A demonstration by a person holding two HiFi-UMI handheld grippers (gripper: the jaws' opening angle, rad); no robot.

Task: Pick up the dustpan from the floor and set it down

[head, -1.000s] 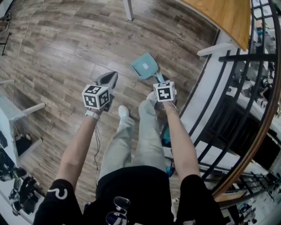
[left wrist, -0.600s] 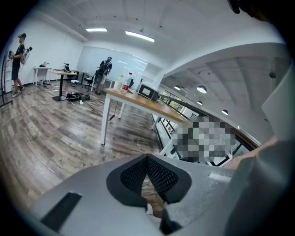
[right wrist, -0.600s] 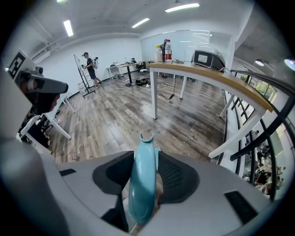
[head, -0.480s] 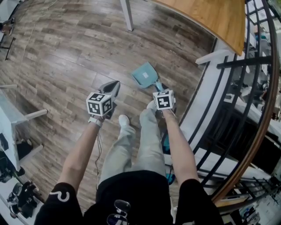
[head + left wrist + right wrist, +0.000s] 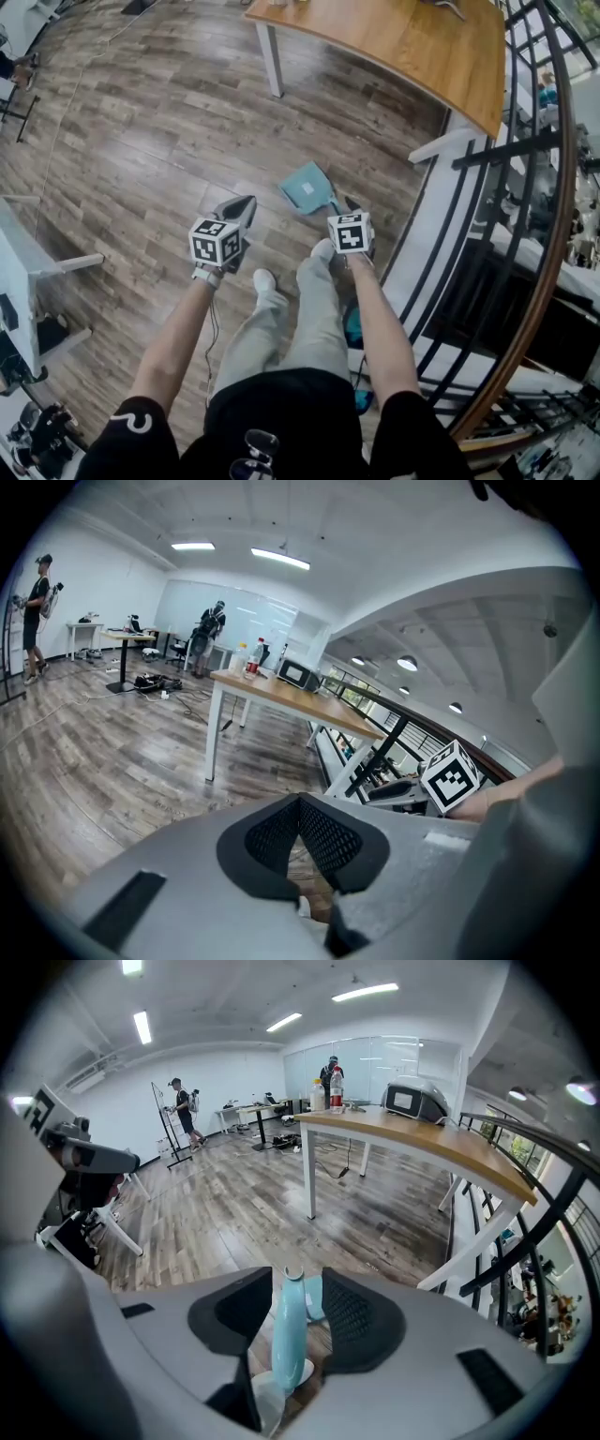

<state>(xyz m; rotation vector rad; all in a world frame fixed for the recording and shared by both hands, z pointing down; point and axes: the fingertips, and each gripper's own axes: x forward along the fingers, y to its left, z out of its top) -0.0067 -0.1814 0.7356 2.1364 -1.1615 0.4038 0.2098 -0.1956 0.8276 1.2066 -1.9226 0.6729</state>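
Observation:
The teal dustpan (image 5: pixel 307 187) hangs off the wood floor, its pan pointing away from me toward the table. My right gripper (image 5: pixel 342 208) is shut on its handle. In the right gripper view the teal handle (image 5: pixel 286 1330) stands upright between the dark pads of the right gripper (image 5: pixel 291 1288), and the pan shows just past the jaw tips. My left gripper (image 5: pixel 246 204) hovers to the left of the dustpan, apart from it. In the left gripper view the left gripper (image 5: pixel 302 803) has its jaws meeting at the tips with nothing between them.
A wooden table (image 5: pixel 412 37) on white legs stands ahead. A black railing (image 5: pixel 487 234) and white ledge run along the right. A white rack (image 5: pixel 19 272) stands at the left. My legs and a white shoe (image 5: pixel 265 279) are below the grippers. People stand far off in the room.
Both grippers have risen, and the dustpan has come up with the right one. More of the table shows at the top of the head view.

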